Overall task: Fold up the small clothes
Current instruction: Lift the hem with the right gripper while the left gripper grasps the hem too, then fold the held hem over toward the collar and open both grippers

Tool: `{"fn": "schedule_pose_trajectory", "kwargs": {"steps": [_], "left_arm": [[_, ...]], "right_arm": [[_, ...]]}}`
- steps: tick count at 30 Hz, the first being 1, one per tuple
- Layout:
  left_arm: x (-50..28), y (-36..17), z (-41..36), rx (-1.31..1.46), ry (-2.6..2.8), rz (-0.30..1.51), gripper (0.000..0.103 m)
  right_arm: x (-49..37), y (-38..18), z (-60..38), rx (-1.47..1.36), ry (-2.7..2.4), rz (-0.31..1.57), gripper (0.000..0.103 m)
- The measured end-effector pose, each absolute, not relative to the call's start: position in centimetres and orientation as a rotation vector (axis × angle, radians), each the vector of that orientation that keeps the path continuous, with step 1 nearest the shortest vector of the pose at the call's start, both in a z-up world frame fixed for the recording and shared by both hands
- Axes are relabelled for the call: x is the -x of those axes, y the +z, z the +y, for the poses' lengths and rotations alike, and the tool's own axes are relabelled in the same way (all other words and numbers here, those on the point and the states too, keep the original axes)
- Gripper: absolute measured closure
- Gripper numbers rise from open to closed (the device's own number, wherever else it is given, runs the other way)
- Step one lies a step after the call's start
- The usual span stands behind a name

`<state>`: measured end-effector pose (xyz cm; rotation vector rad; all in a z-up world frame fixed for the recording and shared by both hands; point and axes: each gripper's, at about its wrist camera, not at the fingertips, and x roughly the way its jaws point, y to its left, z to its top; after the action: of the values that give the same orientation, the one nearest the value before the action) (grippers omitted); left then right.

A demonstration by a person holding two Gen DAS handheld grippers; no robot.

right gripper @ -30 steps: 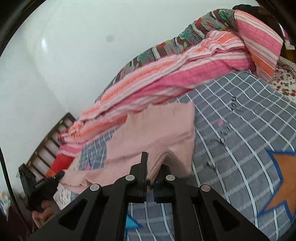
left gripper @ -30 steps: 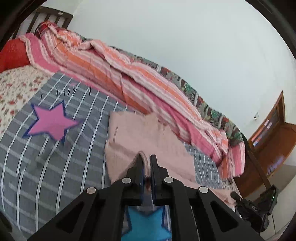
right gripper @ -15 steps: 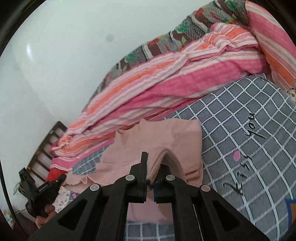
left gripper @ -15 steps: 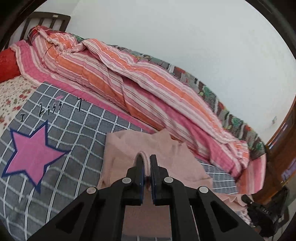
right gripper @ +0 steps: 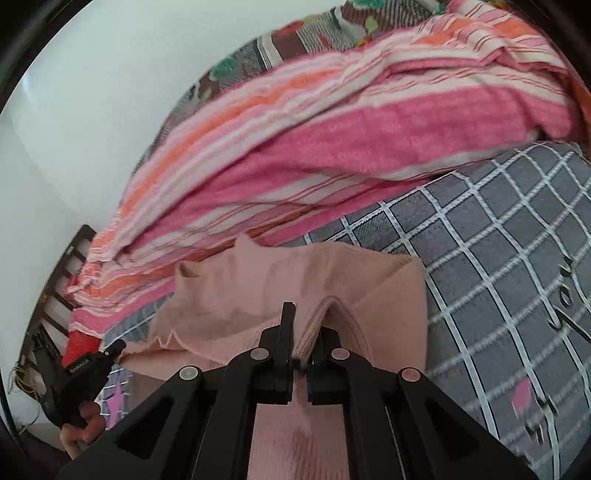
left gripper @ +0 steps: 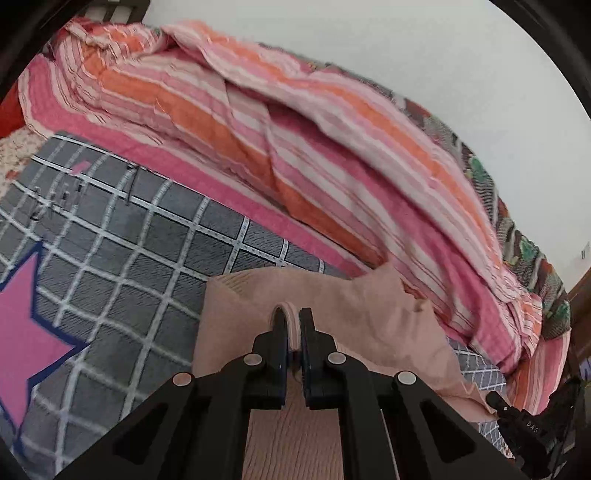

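The left gripper (left gripper: 292, 322) has its black fingers (left gripper: 279, 332) nearly closed, pinching a folded edge of a peach-pink knit garment (left gripper: 354, 306). The right gripper (right gripper: 308, 325) is likewise clamped, its fingers (right gripper: 287, 325) gripping a thick bunch of the same garment's (right gripper: 295, 273) ribbed layers, which bulge up between them. From both grips the cloth drapes forward and lies on a grey bedspread (left gripper: 147, 254) crossed by white grid lines, its far edge reaching the foot of a heaped blanket (left gripper: 295, 147) striped pink, orange and white. A loose flap of the garment trails off toward the opposite gripper in each view. A large pink star (left gripper: 26, 325) with a dark blue outline is printed on the bedspread to the left of the garment in the left wrist view; black script lettering (right gripper: 565, 314) marks the bedspread to its right in the right wrist view. A patterned quilt (right gripper: 306, 33) lies behind the blanket against a pale wall (left gripper: 406, 48).
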<state>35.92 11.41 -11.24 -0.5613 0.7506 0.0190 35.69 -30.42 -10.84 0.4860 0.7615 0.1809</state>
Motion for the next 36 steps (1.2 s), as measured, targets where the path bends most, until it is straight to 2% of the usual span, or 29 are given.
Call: {"fn": "schedule_pose_trajectory", "kwargs": {"steps": [5,6,7,9,11,14,19,30,33,36], "left_arm": [[-38.9,-12.7,11.1,0.571,0.015,0.801,0.094],[-39.3,-12.7,11.2,0.576,0.009,0.81,0.091],[-39.5,-12.7,11.3,0.577,0.012,0.818,0.082],[-39.4,-12.3,11.4,0.579,0.0,0.803,0.07],[-38.7,-11.8,11.6,0.558,0.003,0.786,0.064],[-36.7,-11.3,11.8,0.521,0.001,0.773,0.061],[-31.8,-11.6,13.0,0.552,-0.014,0.751,0.05],[-20.4,-15.3,12.4,0.491,-0.097,0.843,0.047],[-19.3,-16.4,11.4,0.515,-0.158,0.846,0.045],[-19.6,-17.1,10.5,0.573,-0.186,0.836,0.041]], "right_arm": [[-38.5,-12.2,-30.1,-0.456,0.161,0.789,0.097],[-38.9,-12.4,-30.0,-0.45,0.166,0.795,0.094],[-39.1,-12.4,-30.0,-0.441,0.161,0.803,0.09],[-38.9,-12.0,-30.1,-0.421,0.17,0.799,0.075],[-37.6,-11.2,-30.1,-0.373,0.188,0.768,0.07],[-35.2,-10.4,-30.3,-0.295,0.187,0.757,0.069],[-30.7,-10.2,-31.0,-0.245,0.216,0.789,0.069],[-20.1,-13.7,-30.0,-0.195,0.296,0.878,0.066],[-19.7,-15.0,-30.0,-0.263,0.299,0.902,0.059],[-20.1,-16.3,-29.6,-0.319,0.297,0.931,0.057]]}}
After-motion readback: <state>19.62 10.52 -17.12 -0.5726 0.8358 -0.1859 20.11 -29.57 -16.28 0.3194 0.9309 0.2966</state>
